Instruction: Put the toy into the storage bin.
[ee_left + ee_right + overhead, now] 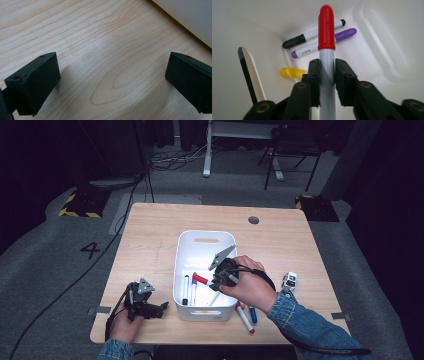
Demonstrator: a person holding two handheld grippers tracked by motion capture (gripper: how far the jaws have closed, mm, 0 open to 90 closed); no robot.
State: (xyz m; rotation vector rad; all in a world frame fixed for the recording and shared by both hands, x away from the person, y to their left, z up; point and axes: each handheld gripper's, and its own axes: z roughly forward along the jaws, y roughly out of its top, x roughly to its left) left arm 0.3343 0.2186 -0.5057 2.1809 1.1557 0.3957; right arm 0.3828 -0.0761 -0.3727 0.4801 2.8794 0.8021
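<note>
The red-capped marker (pixel 326 50) is seen between the jaws of the right gripper (pixel 327 75), which look to be closed on its grey body — though a thin gap may be there, so the hold could be loose. Its long axis runs straight out from the jaws, red cap toward twelve o'clock. It is held low over the floor of the white bin (pixel 183 251), where a black marker (pixel 312 35), a purple marker (pixel 324 42) and a yellow marker (pixel 290 73) lie. To let go, the jaws must be opened. The left gripper (pixel 110 82) is wide open with nothing in it — parked on the table (pixel 150 235), at nine o'clock from the bin.
</note>
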